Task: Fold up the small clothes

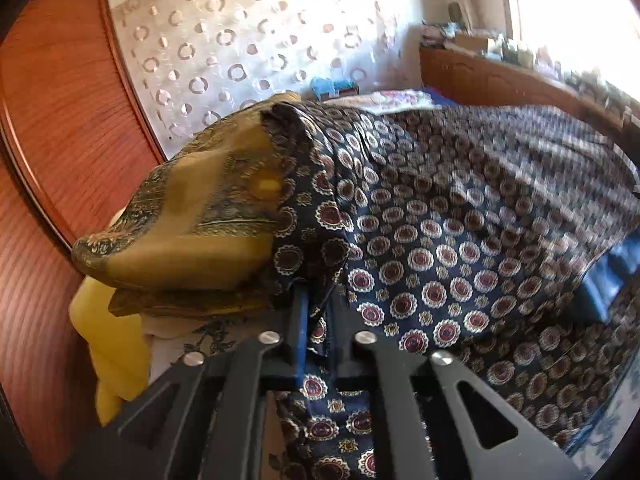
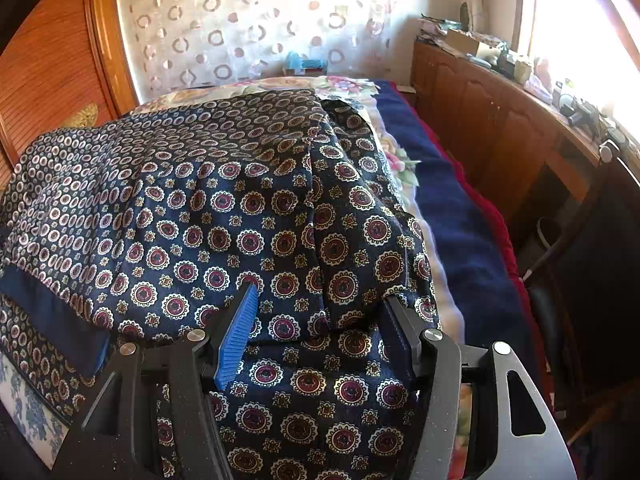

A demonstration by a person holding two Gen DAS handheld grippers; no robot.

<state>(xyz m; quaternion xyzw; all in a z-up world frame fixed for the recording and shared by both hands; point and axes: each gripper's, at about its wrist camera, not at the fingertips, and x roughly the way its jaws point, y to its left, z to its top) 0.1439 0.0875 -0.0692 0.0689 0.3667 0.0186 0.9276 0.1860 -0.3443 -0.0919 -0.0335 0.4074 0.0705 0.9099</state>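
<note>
scarf: navy, medallion print, lay spread over the bed; a plain navy border band showed at its near-left edge.
stack: ochre paisley cloth sat folded on a yellow item at the scarf's left end, beside the wooden headboard.
left hand-held gripper: jaws pinched together on a bunched edge of the scarf; cloth ran down between the blue pads. Looked like a real grip, not just contact.
right hand-held gripper: jaws stood about half wide, a fold of scarf lying between them, the pads not pressing it. The ribbed blue pad was clear of the cloth on its inner face.
step in hand (judgement): left had its corner, right had yet to take its own.
how to do it well: close the right on one clean edge, not the double layer bunched near its right finger. Take both corners at matching spots along the same hem. Lift just enough to tension the cloth, then carry over to the far edge. Silky weave will likely slip and drag, so move slowly and keep the left clear of the ochre stack.
risk: a pull from the left could topple the stack.
writing: no brand, label or text readable in either view.
</note>
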